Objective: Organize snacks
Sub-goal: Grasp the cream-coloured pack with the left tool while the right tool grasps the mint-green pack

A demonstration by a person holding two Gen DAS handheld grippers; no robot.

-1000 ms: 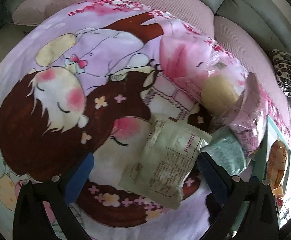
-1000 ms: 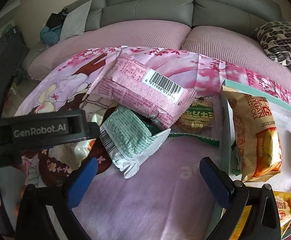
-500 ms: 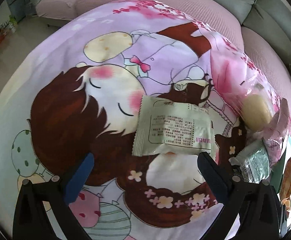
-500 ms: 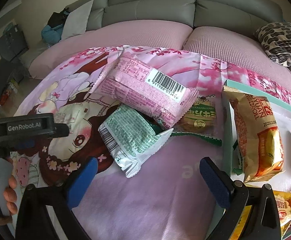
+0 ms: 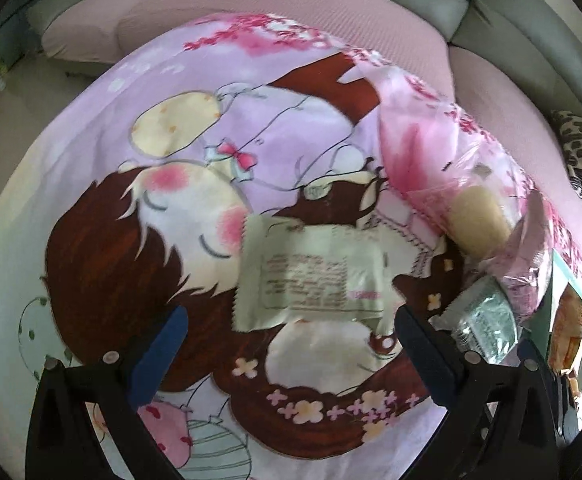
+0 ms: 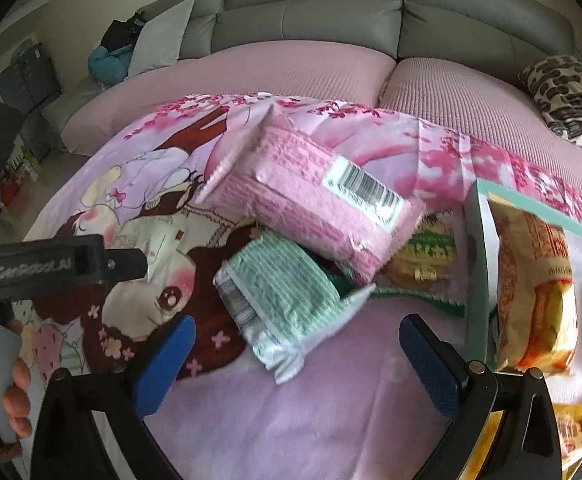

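A pale cream snack packet [image 5: 315,276] lies flat, printed side up, on the cartoon blanket [image 5: 139,280]. It sits just ahead of my open left gripper [image 5: 287,344], which holds nothing. In the right wrist view a green striped packet [image 6: 279,292] lies ahead of my open right gripper [image 6: 295,360]. A large pink packet [image 6: 311,196] leans on it, and a gold-and-green snack [image 6: 427,256] is tucked behind. The teal-rimmed tray [image 6: 475,264] at the right holds an orange bag [image 6: 531,288] and other snacks. The left gripper [image 6: 59,264], held by a hand [image 6: 15,396], shows at the left.
The blanket covers a pink sofa seat [image 6: 291,76] with grey backrests [image 6: 311,8]. A patterned cushion [image 6: 567,96] lies at the far right and a grey pillow [image 6: 159,40] at the back left. The floor [image 5: 7,92] drops off past the blanket's left side.
The left gripper drew back left from the snack pile, then edged in again; the cream packet now lies flat just ahead of its fingers. The right wrist view shifted only slightly.
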